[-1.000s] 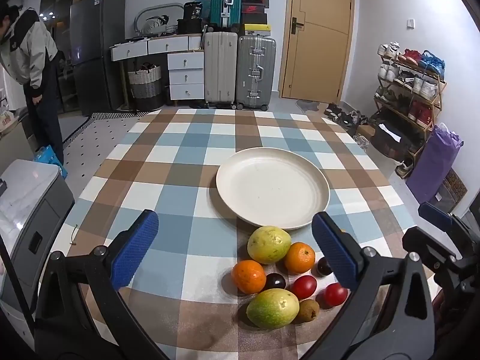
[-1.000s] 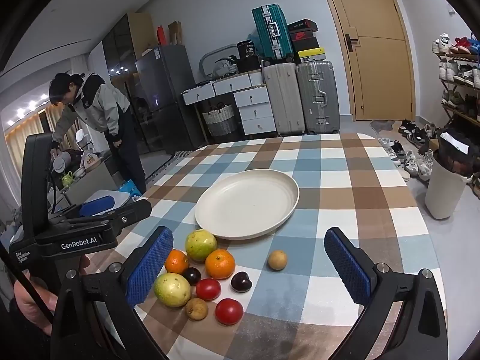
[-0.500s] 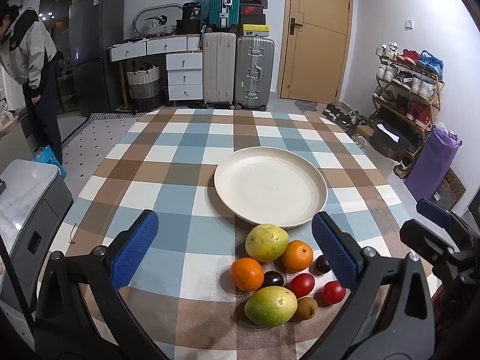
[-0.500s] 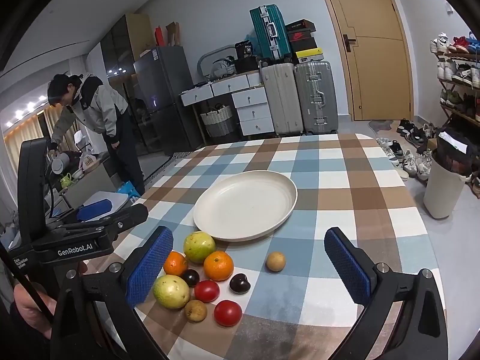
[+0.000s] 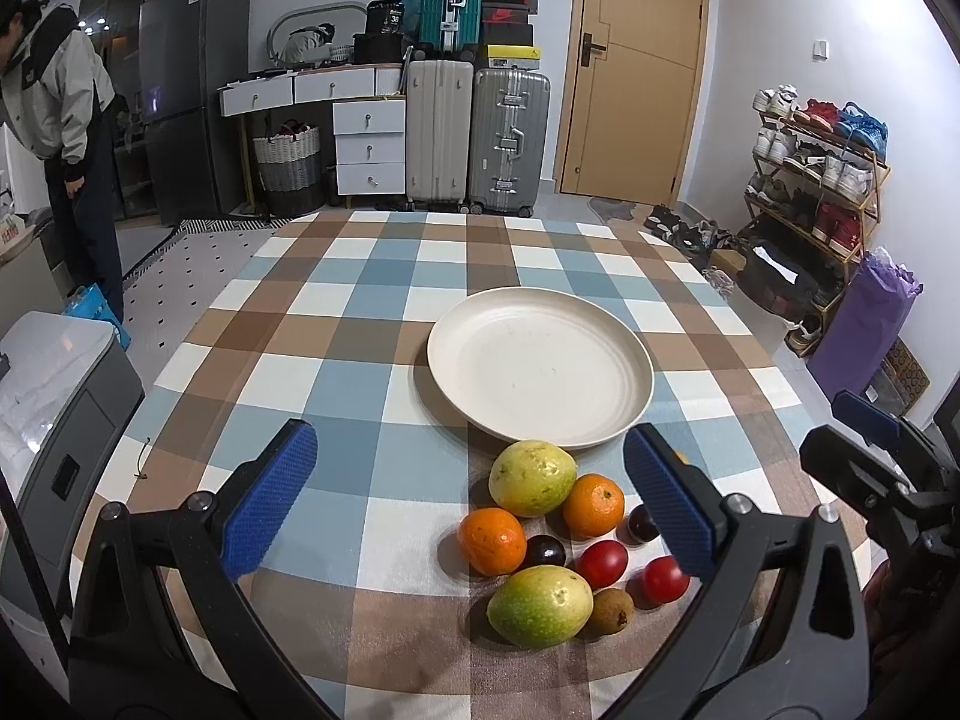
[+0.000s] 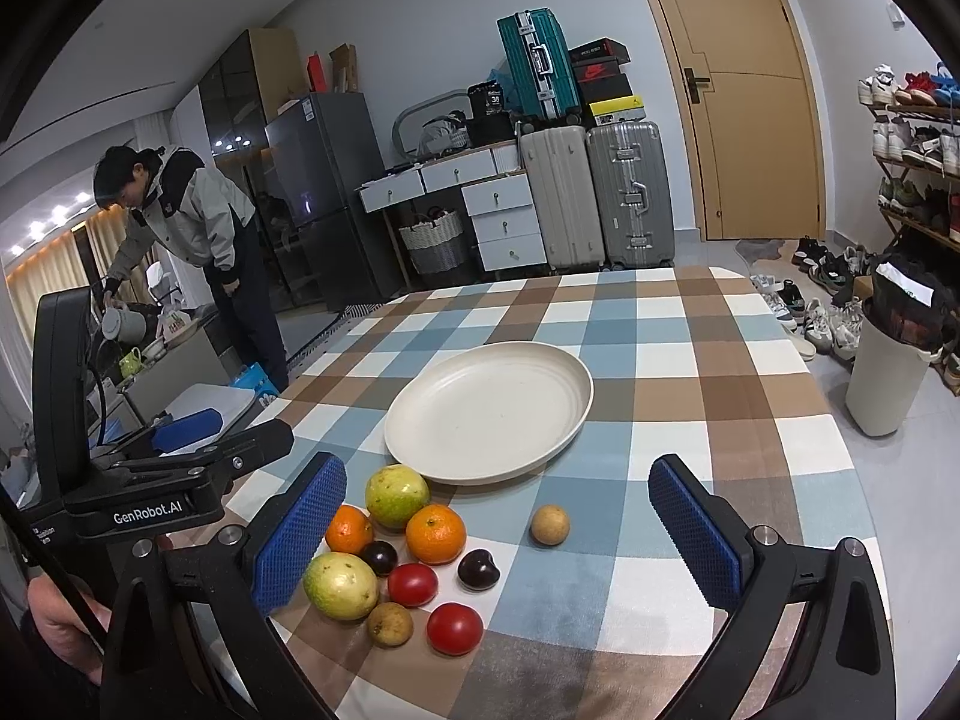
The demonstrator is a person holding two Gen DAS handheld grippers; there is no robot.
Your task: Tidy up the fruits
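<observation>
Right wrist view: the fruits lie in a loose cluster on the checked tablecloth (image 6: 690, 324), just in front of the cream plate (image 6: 489, 411), which holds nothing. Noted in the cluster: two green-yellow guavas, the far one (image 6: 396, 495) almost touching the plate rim and the near one (image 6: 340, 585) at the front left; two oranges (image 6: 436, 534) (image 6: 349, 530); two red tomatoes (image 6: 411, 584) (image 6: 455, 627); two dark plums (image 6: 479, 569) (image 6: 380, 557); and a brown kiwi-like fruit (image 6: 390, 624) at the front. One small tan round fruit (image 6: 549, 525) sits apart to the right of the group. The right gripper (image 6: 498, 546) hangs above the table with its blue pads spread wide, gripping nothing. Left wrist view shows the left gripper (image 5: 474, 507) likewise spread wide and empty, the cluster lying between its pads towards the right one. At the far left, a person in a grey jacket (image 6: 192, 210) bends over a counter. Suitcases (image 6: 594, 192) and a door (image 6: 750, 90) stand behind the table.
</observation>
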